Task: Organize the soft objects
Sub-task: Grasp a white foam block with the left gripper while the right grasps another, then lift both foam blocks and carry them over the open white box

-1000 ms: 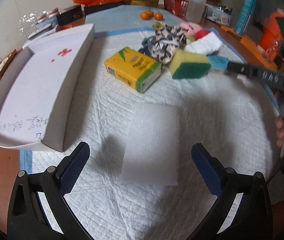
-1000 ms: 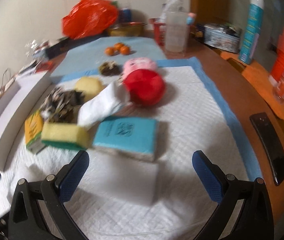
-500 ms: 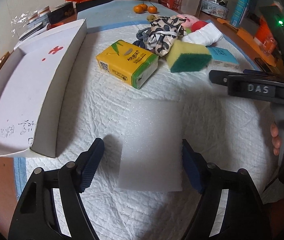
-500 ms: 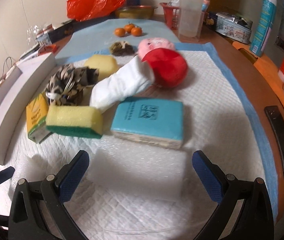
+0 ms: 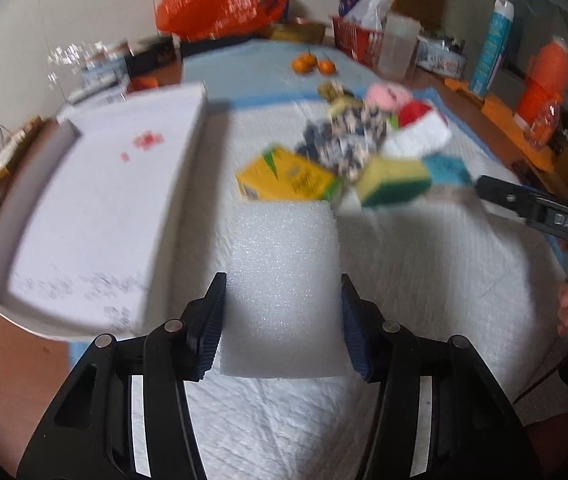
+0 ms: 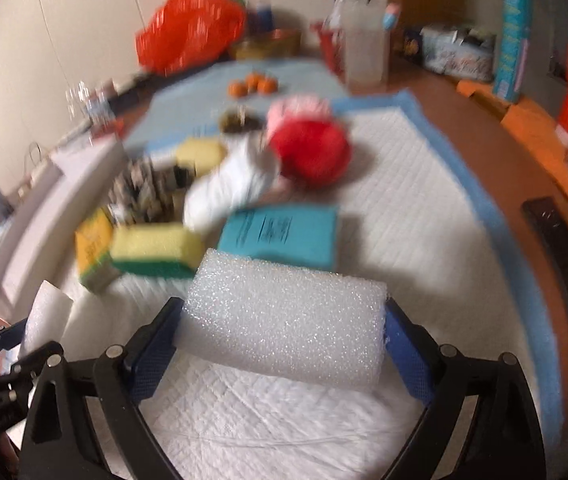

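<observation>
Left hand-held gripper [image 5: 282,320] closing on white foam block [image 5: 284,280], lifting it off quilted pad [image 5: 443,260]. Right hand-held gripper [image 6: 284,338] closing across second foam block [image 6: 287,320]. Foam looking light, squashy; gripping side faces mid-length suiting best.

A lived-in home: a wooden table [image 6: 483,160] spread with a quilted pad [image 6: 403,184], crowded with oranges [image 5: 313,64], an orange plastic bag [image 5: 220,8], a red basket [image 5: 353,42], a spray can [image 6: 511,32] and tins against a plain wall.
</observation>
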